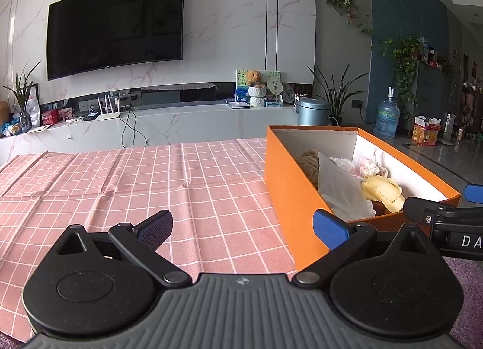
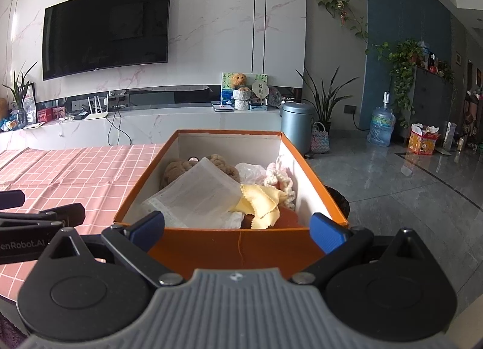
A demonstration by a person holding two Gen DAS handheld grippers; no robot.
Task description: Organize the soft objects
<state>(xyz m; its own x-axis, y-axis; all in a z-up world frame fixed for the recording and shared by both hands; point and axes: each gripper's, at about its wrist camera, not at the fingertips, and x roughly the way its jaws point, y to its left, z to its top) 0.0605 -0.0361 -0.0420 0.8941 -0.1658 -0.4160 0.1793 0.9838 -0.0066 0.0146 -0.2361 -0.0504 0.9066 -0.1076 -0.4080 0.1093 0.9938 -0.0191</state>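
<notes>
An orange cardboard box (image 2: 229, 248) stands on the pink checked tablecloth (image 1: 120, 186) at the table's right end; it also shows in the left wrist view (image 1: 289, 195). Inside lie a brown plush toy (image 2: 178, 169), a translucent white bag (image 2: 199, 192), a yellow cloth (image 2: 262, 204) and a pink-white knitted piece (image 2: 280, 178). My right gripper (image 2: 238, 229) is open and empty, its fingers spread just in front of the box's near wall. My left gripper (image 1: 244, 225) is open and empty over the cloth, left of the box.
A long white marble TV bench (image 1: 181, 119) with a wall TV (image 1: 114, 26) stands behind the table. A grey bin (image 2: 297, 125), potted plants, a water bottle (image 2: 381, 125) and tiled floor (image 2: 407, 192) lie to the right.
</notes>
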